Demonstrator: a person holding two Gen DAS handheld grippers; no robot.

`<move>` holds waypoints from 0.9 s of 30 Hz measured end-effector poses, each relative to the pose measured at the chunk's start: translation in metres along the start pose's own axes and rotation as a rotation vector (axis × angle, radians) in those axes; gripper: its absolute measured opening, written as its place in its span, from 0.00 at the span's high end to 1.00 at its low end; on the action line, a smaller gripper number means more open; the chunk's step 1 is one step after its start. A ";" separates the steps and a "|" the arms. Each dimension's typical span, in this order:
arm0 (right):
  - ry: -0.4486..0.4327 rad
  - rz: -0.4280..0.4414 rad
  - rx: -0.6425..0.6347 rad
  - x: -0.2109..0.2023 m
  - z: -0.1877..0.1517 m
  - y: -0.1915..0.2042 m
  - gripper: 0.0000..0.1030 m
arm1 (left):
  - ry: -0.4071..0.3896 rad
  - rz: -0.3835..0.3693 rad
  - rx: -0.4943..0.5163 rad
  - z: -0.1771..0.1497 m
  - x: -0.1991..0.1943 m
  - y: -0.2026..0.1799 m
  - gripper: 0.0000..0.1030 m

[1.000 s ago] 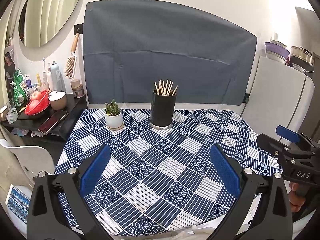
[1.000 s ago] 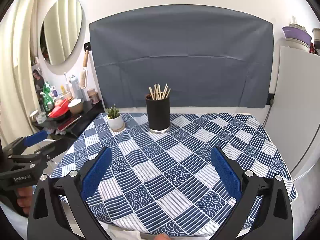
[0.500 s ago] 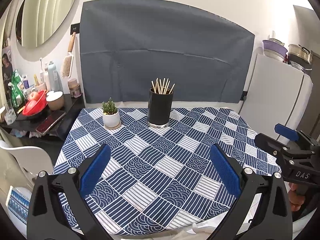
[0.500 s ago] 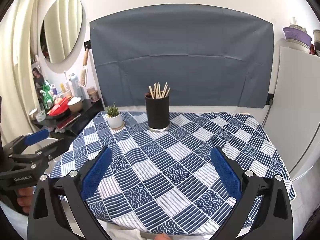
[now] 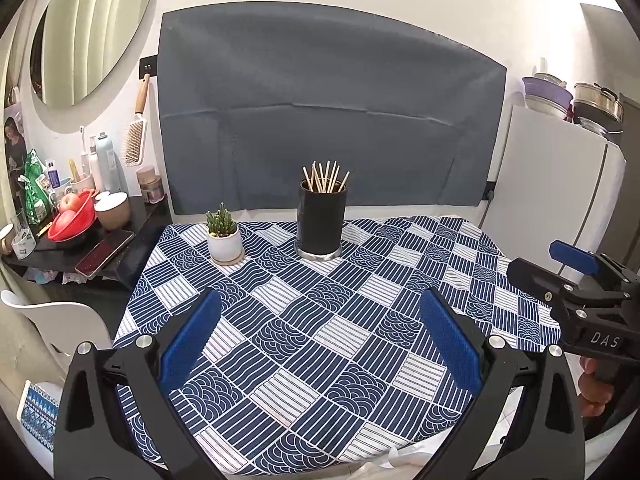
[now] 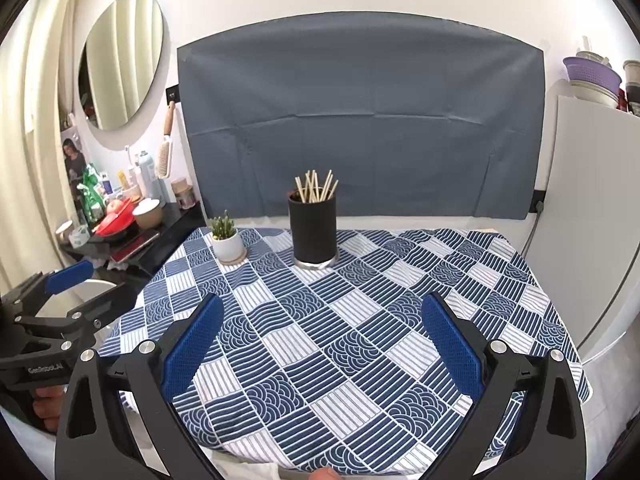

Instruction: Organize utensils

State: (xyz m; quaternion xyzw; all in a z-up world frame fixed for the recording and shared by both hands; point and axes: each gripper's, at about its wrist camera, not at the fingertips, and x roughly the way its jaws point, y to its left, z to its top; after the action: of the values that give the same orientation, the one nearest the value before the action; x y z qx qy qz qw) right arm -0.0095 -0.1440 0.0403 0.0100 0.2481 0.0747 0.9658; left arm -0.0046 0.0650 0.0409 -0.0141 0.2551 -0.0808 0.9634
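both grippers hang above the near edge of the table, each with its blue-padded fingers spread wide and nothing between them. the left gripper and the right gripper are side by side, and each shows at the edge of the other's view, held by a hand at the grip. compared with a second ago, both have drawn back a little from the table: the black holder sat larger and closer then, and more of the patterned tablecloth now shows ahead of the fingers. nothing on the table has shifted.

the holder is a tall black cylinder with a silver band at its base, standing upright toward the far side of the table, roughly centred, in front of the grey cloth hung on the wall. a bundle of pale wooden chopsticks stands in it, fanning out above the rim. just to its left, apart from it, a small cactus in a white pot sits on a round coaster.
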 end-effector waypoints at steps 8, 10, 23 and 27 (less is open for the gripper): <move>0.002 0.005 -0.006 0.001 -0.001 0.002 0.08 | -0.001 0.004 -0.008 0.000 0.000 0.002 0.06; 0.003 0.006 -0.006 0.001 -0.002 0.002 0.08 | 0.002 0.002 -0.015 0.000 0.000 0.003 0.06; 0.003 0.003 0.001 0.000 -0.001 0.001 0.08 | 0.014 -0.009 -0.035 -0.002 0.002 0.008 0.06; 0.004 0.005 -0.001 0.000 -0.002 0.002 0.08 | 0.017 -0.009 -0.034 -0.001 0.003 0.008 0.06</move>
State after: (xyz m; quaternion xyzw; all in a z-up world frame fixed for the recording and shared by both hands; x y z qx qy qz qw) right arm -0.0104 -0.1420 0.0389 0.0098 0.2501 0.0771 0.9651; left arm -0.0015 0.0728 0.0376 -0.0309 0.2645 -0.0810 0.9605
